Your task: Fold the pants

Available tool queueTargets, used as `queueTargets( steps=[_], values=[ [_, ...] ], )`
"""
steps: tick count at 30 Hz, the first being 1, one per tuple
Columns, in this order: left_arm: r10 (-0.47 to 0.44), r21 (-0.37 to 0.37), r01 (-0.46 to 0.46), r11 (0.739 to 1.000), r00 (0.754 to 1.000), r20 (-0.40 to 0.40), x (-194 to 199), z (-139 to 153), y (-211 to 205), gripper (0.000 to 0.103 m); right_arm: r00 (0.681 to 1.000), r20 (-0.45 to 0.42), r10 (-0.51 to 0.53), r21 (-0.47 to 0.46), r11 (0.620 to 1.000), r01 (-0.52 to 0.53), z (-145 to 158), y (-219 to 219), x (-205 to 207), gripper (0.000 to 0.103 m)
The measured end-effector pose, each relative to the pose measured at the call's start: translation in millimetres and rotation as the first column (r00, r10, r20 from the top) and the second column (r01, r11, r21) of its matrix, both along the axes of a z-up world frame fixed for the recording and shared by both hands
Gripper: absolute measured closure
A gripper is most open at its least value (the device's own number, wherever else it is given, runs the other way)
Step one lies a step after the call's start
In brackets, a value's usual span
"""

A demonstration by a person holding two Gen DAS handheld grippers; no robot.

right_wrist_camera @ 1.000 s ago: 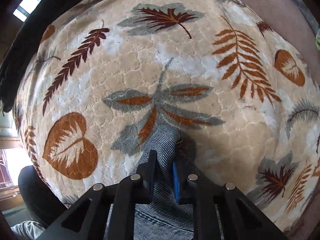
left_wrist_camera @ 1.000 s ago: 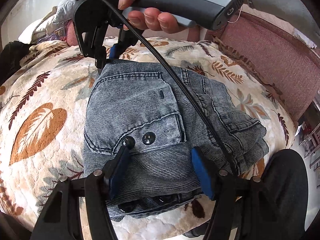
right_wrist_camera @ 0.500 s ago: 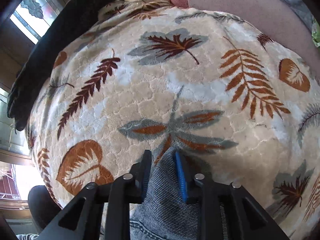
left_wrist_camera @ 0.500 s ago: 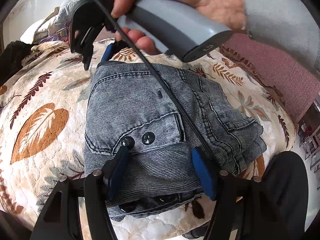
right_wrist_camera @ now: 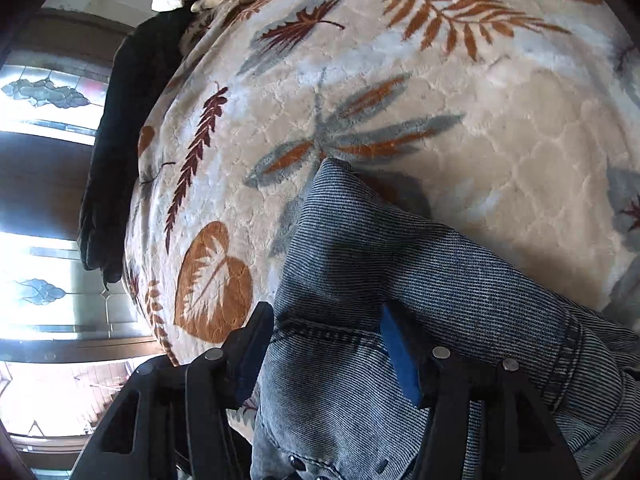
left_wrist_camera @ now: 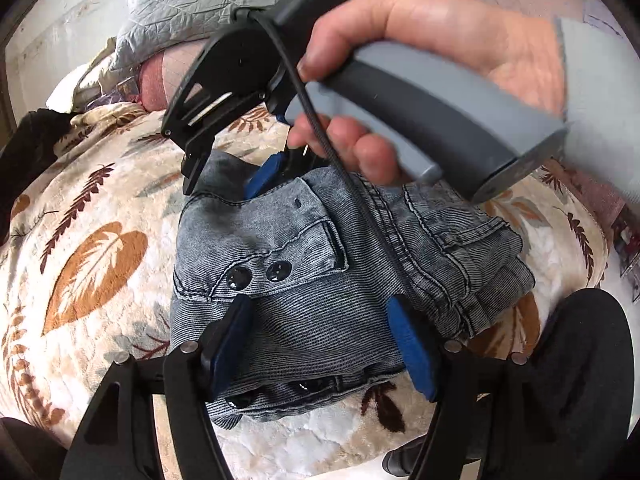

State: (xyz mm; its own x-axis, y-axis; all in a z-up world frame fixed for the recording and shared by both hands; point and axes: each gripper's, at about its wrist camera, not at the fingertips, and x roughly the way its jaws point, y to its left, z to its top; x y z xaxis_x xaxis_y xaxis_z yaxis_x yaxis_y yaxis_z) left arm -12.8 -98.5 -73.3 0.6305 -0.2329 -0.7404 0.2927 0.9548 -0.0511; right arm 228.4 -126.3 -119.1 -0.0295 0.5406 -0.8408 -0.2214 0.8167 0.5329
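The pants (left_wrist_camera: 320,280) were grey-blue ribbed denim, folded into a compact bundle. They lay flat on a leaf-patterned blanket (left_wrist_camera: 92,264), pocket and dark buttons facing up.

black claw (left_wrist_camera: 320,332), blue pads (left_wrist_camera: 412,352), grey handle (left_wrist_camera: 432,108)

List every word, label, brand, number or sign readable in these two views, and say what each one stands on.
No readable text in either view.
Jeans: the dark snap buttons bear no lettering that can be made out; no tag shows.
Leaf-print blanket: pattern only, no words.
Handle of the right gripper: no marking legible.
Small pictures at the far right edge: too small and blurred to read.
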Motion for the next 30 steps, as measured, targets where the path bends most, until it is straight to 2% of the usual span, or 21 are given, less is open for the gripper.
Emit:
queueTargets(
  steps=[2, 5, 7, 9, 12, 13, 15, 17, 21, 23, 25, 27, 28, 29, 30],
  values=[
    [0.008, -0.026, -0.008, 1.0, 1.0, 0.026, -4, 10, 4, 0.033, 1.0, 0.001, -0.02, 0.03, 0.999, 0.02, 11, -1, 1, 0.043],
    [-0.007, -0.011, 0.009, 1.0, 0.995, 0.101, -10, 19, 2, 0.032, 0.998, 0.047, 0.034, 0.047, 0.998, -0.036, 38, 1, -4, 0.043],
    [-0.039, 0.01, 0.038, 0.999, 0.996, 0.079, -8, 14, -4, 0.033, 0.997, 0.062, 0.043, 0.093, 0.994, -0.049, 49, 1, -4, 0.043],
    [-0.068, 0.037, 0.068, 0.997, 0.998, 0.015, -3, 0, -11, 0.032, 0.997, 0.049, 0.057, 0.127, 0.99, -0.063, 43, 6, 3, 0.043],
    [-0.076, 0.083, 0.072, 0.994, 0.996, 0.043, -5, -5, -17, 0.032, 0.996, -0.074, 0.053, 0.049, 0.998, -0.05, -8, 16, 20, 0.04],
    [-0.076, 0.072, 0.073, 0.995, 0.996, 0.038, -8, -5, -15, 0.032, 0.995, -0.091, 0.035, 0.073, 0.997, -0.028, -13, 14, 24, 0.04],
    [-0.078, 0.018, 0.078, 0.997, 0.997, 0.03, -10, -2, -7, 0.032, 0.998, -0.055, 0.035, 0.107, 0.994, -0.029, 5, 8, 21, 0.04],
    [-0.079, -0.013, 0.079, 0.997, 0.996, 0.039, -11, 4, -3, 0.032, 0.999, 0.026, 0.036, 0.117, 0.992, -0.039, 34, -8, 9, 0.04],
    [-0.062, -0.074, 0.067, 0.995, 0.995, 0.073, -21, 19, 16, 0.032, 0.995, 0.083, -0.056, 0.164, 0.986, 0.042, 72, -72, -29, 0.038],
    [-0.019, -0.102, 0.028, 0.994, 0.995, 0.096, -24, 29, 27, 0.032, 0.989, 0.09, -0.121, 0.21, 0.973, 0.1, 77, -105, -58, 0.035],
    [0.01, -0.117, 0.001, 0.993, 0.995, 0.095, -17, 35, 35, 0.032, 0.98, 0.082, -0.183, 0.242, 0.957, 0.159, 66, -134, -87, 0.033],
    [0.045, -0.12, -0.039, 0.992, 0.998, 0.05, -2, 34, 37, 0.032, 0.967, 0.034, -0.254, 0.267, 0.934, 0.236, 38, -155, -110, 0.031],
    [0.051, -0.121, -0.05, 0.991, 0.999, 0.002, 6, 28, 37, 0.032, 0.961, -0.007, -0.277, 0.253, 0.929, 0.27, 18, -162, -117, 0.031],
    [0.044, -0.106, -0.052, 0.993, 0.996, -0.075, 17, 15, 31, 0.031, 0.954, -0.032, -0.299, 0.257, 0.92, 0.297, 1, -167, -123, 0.032],
    [0.039, -0.068, -0.05, 0.996, 0.987, -0.157, 26, 1, 26, 0.031, 0.942, -0.034, -0.334, 0.311, 0.892, 0.328, -5, -175, -126, 0.032]
  ],
)
